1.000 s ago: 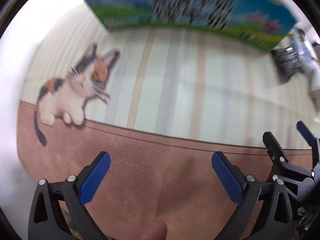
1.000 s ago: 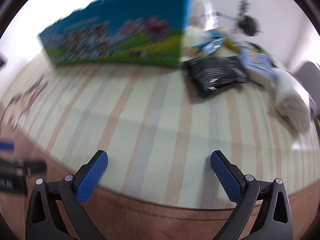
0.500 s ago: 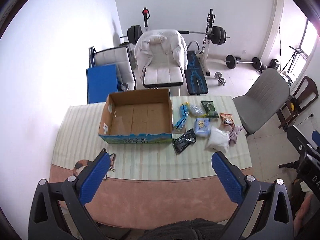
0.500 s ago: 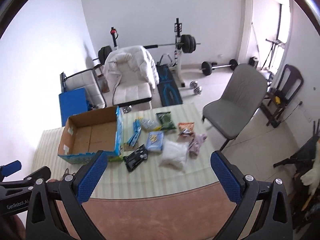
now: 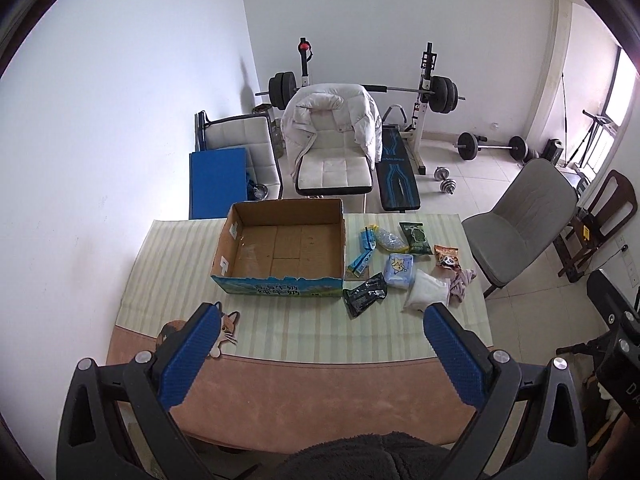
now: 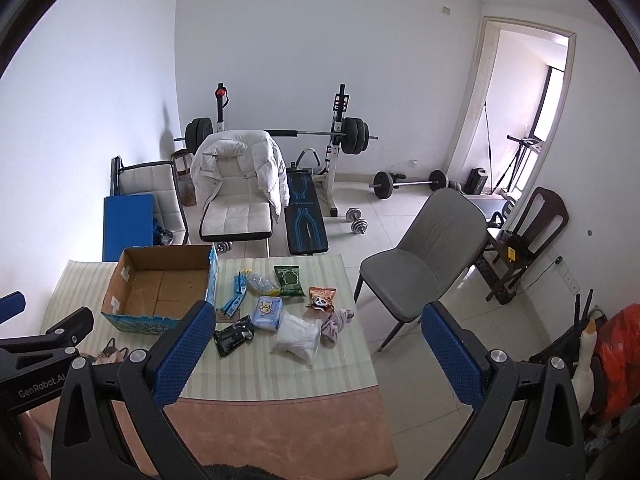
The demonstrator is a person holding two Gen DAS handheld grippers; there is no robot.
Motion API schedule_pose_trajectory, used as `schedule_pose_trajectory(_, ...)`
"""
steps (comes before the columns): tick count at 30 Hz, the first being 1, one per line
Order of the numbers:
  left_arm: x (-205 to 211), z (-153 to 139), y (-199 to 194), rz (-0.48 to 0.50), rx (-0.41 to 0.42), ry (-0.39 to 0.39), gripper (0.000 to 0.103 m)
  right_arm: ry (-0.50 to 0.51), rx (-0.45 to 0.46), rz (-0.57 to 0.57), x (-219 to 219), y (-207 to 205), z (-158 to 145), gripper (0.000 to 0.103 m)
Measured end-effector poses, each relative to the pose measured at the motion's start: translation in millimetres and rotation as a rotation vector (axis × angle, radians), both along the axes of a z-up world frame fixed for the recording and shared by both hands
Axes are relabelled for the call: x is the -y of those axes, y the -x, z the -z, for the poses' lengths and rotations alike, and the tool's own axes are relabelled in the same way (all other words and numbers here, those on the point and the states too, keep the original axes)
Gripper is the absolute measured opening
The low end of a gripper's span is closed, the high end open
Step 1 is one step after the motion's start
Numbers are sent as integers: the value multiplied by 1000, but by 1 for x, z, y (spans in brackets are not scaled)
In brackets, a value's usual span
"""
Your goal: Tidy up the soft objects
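An open, empty cardboard box [image 5: 282, 250] [image 6: 160, 288] stands on the striped table. To its right lie several soft packs: a black pouch [image 5: 364, 294] [image 6: 233, 335], a white bag [image 5: 425, 291] [image 6: 298, 336], a light-blue tissue pack [image 5: 398, 270] [image 6: 267, 312], a green snack bag [image 5: 416, 238] [image 6: 288, 280], an orange panda bag [image 5: 447, 257] [image 6: 322, 298], blue sachets [image 5: 362, 254] and a crumpled cloth [image 5: 460, 285] [image 6: 336, 322]. My left gripper [image 5: 320, 354] and right gripper [image 6: 316, 354] are both open, empty, high above the table's near edge.
A grey chair [image 6: 428, 248] stands right of the table. A white chair with a jacket [image 5: 332, 144], a blue mat [image 5: 218, 180], a weight bench [image 5: 396, 176] and dumbbells stand behind it. The left gripper's body shows in the right wrist view [image 6: 44, 344].
Both grippers have risen from just above the tablecloth to high over the table; between half a second ago and now the views are nearly the same. Both stay open.
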State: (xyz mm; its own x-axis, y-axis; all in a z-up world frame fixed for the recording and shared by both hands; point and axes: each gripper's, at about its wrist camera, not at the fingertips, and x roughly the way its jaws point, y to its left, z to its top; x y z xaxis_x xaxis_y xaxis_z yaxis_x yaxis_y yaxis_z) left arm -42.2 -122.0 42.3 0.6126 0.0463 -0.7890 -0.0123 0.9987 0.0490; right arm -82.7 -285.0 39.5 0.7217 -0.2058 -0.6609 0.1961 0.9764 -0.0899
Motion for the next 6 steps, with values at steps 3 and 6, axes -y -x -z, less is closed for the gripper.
schedule_pose_trajectory(3,3,1,4,-2,-5,-7,103,-13,-21,-15,2,0,6,103)
schedule_pose_trajectory(6,7,4,8,2,-8,-15,103,-16,-42,-30,2,-2,13,103)
